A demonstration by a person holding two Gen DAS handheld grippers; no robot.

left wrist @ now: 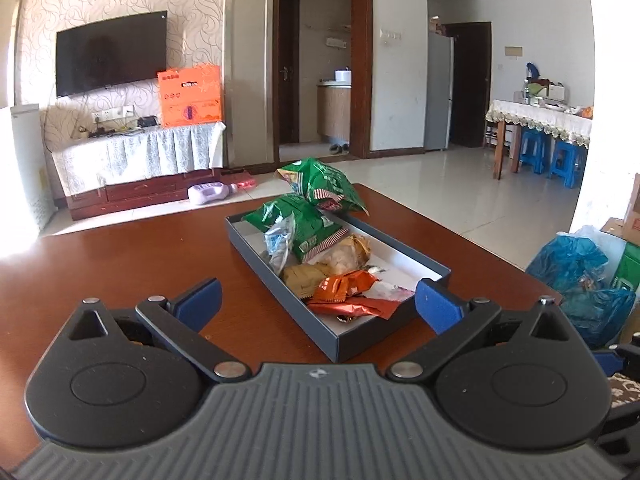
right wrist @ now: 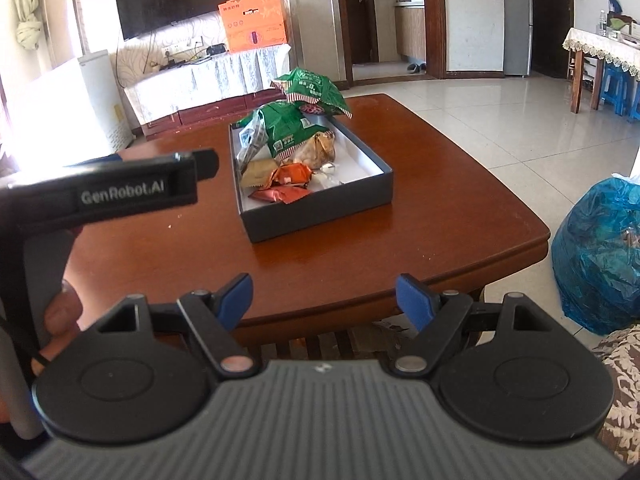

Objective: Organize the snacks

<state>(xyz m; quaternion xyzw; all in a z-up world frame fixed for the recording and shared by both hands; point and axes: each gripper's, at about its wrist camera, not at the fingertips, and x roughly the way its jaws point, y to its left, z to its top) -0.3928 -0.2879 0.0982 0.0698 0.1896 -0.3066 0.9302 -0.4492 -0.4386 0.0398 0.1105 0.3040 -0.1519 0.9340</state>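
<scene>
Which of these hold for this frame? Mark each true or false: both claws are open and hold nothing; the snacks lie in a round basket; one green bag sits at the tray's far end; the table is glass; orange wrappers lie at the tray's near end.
1. Both claws are open and hold nothing. True: the left claw and the right claw are spread wide with nothing between them.
2. The snacks lie in a round basket. False: they lie in a rectangular grey tray.
3. A green bag sits at the tray's far end. True.
4. The table is glass. False: the table is brown wood.
5. Orange wrappers lie at the tray's near end. True.
</scene>
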